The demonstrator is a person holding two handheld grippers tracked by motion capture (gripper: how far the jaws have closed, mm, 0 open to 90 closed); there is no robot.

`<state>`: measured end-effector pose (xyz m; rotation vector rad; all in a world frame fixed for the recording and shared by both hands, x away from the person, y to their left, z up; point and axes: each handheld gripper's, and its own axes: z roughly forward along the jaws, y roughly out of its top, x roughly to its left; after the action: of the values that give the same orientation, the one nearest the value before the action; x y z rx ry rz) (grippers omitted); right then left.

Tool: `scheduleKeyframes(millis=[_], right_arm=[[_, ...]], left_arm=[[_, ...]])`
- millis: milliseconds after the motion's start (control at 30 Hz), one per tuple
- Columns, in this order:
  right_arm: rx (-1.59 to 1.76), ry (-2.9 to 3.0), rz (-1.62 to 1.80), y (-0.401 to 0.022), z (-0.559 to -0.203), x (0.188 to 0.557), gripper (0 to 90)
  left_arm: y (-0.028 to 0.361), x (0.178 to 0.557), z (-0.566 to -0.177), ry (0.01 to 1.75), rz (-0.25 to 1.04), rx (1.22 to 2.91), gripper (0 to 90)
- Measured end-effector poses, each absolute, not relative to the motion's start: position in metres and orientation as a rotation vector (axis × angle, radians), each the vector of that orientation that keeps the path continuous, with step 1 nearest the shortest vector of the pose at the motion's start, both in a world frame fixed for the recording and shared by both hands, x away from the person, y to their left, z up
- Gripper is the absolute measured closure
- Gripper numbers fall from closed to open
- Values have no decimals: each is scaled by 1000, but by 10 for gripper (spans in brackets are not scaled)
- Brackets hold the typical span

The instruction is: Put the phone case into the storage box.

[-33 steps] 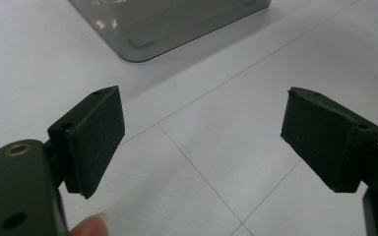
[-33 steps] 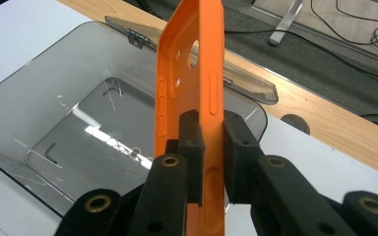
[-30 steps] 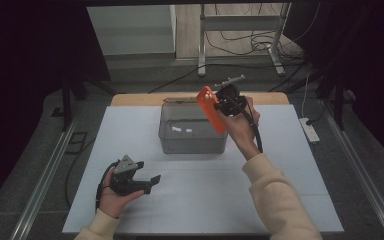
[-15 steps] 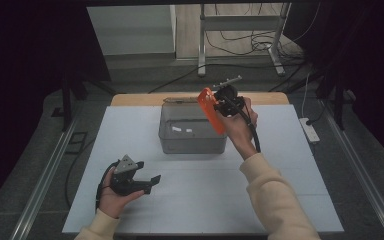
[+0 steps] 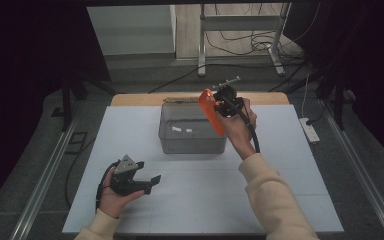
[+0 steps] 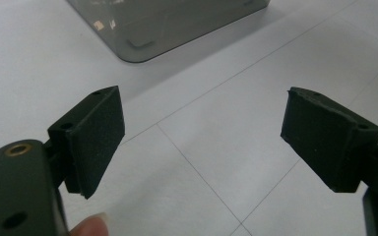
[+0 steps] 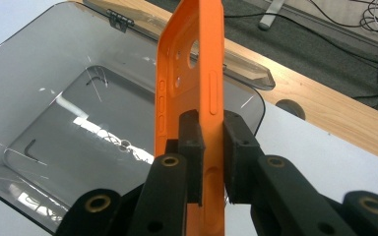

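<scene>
An orange phone case [image 5: 211, 113] hangs upright above the right end of a clear grey box [image 5: 182, 142]. My right gripper [image 5: 220, 106] is shut on it. In the right gripper view the two pads pinch the lower edge of the orange phone case [image 7: 192, 73] at my right gripper [image 7: 211, 147], and the open box [image 7: 69, 123] lies below, with nothing inside that I can see. My left gripper [image 5: 149, 171] is held low over the white table at the front left, open. In the left gripper view my left gripper [image 6: 202, 142] stands wide apart with nothing between its pads, facing a corner of the box [image 6: 167, 24].
The white tabletop [image 5: 290, 165] surrounds the box. Behind it runs a wooden strip [image 7: 334, 113], and the box's clear lid [image 7: 246, 69] lies back over it. A cable [image 5: 252, 135] trails from the right gripper along the forearm. A white power strip [image 5: 310, 130] sits off the table's right edge.
Almost nothing differs: the right gripper keeps the orange case over the box's right end, and the left gripper stays where it was.
</scene>
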<state>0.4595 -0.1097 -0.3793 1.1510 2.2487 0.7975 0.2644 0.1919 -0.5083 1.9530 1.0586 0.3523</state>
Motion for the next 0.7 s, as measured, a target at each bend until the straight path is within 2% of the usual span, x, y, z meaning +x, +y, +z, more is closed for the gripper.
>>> scheduleKeyframes(millis=[700], right_arm=[[1207, 2213, 730, -107, -388, 462, 803]], left_arm=[[190, 270, -508, 1028, 339, 1964, 163]])
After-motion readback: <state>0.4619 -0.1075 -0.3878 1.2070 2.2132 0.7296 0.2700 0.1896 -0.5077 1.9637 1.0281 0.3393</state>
